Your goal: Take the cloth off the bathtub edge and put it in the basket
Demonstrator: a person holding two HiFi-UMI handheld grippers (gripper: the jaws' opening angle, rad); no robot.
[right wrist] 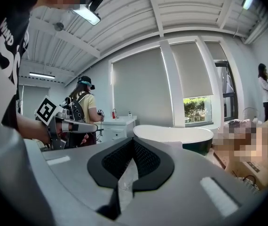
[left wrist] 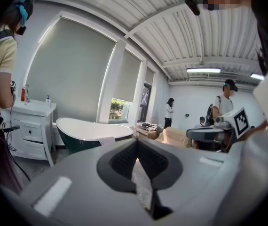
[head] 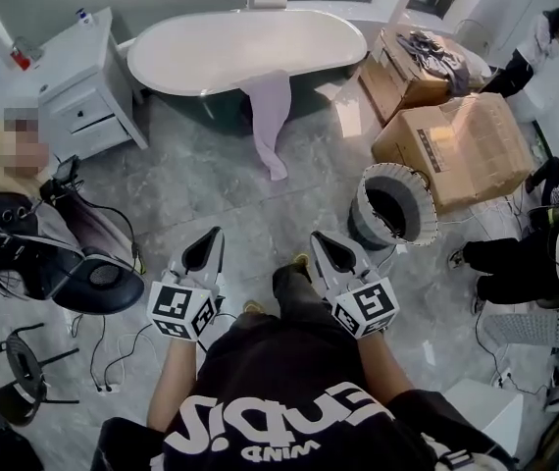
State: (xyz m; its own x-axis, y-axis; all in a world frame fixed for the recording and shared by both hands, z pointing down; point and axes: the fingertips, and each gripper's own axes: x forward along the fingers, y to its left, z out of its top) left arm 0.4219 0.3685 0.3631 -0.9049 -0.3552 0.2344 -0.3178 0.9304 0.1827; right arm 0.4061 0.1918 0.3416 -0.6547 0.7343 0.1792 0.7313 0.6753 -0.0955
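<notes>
The cloth [head: 272,116] hangs over the near edge of the bathtub [head: 245,47]. Its long end runs down the tub's side toward the floor. The basket [head: 394,204] stands on the floor in front of the bathtub, near its right end. The left tool [head: 202,251] and the right tool [head: 335,253] are both closed tight with nothing in them, well back from the bathtub. If a tool is not opened first, it may just push the cloth into the tub. A small pinch could let the long cloth slip and drag. The basket looks empty, but its inside is dark, so I am not sure.
</notes>
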